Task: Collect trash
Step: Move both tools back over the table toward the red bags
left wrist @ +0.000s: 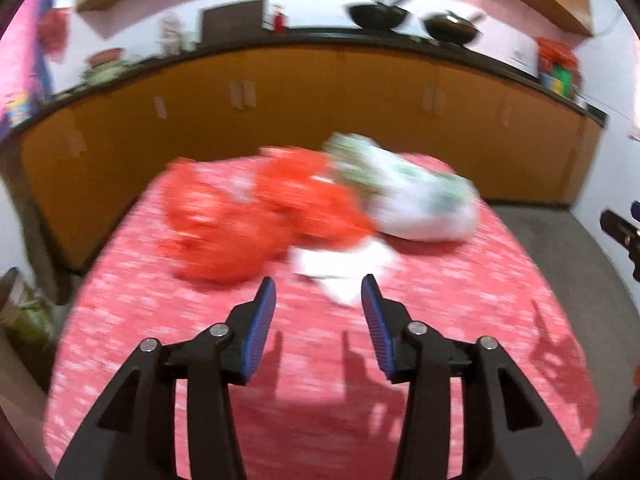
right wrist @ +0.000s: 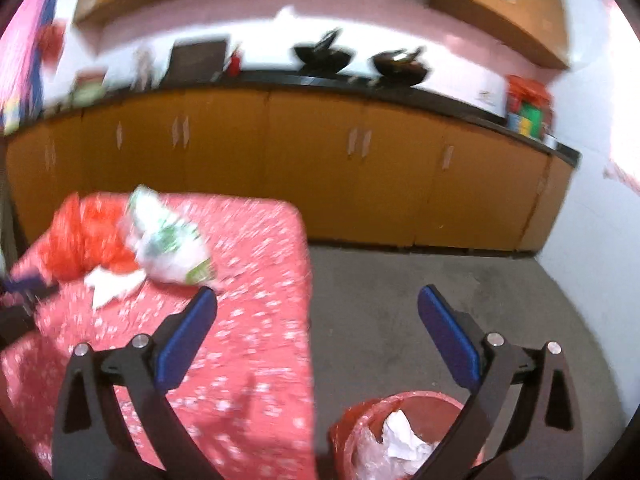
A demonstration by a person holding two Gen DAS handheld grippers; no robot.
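Note:
On the table with the red patterned cloth (left wrist: 320, 360) lies a heap of trash: crumpled red plastic bags (left wrist: 248, 220), a white and green plastic bag (left wrist: 420, 200) and a white paper (left wrist: 340, 268). My left gripper (left wrist: 318, 280) is open just short of the paper, with nothing between its blue pads. My right gripper (right wrist: 317, 291) stands wide open and empty, over the table's right edge and the floor. Below it stands a red bin (right wrist: 400, 408) that holds crumpled white paper (right wrist: 400, 436) and clear plastic. In the right wrist view the heap (right wrist: 160, 248) lies to the far left.
Orange cabinets (left wrist: 320, 92) under a black counter run behind the table, with two dark woks (left wrist: 376, 14) and other items on top. Grey floor (right wrist: 400, 300) lies to the right of the table. A bag of greenish items (left wrist: 28, 312) sits low at the left.

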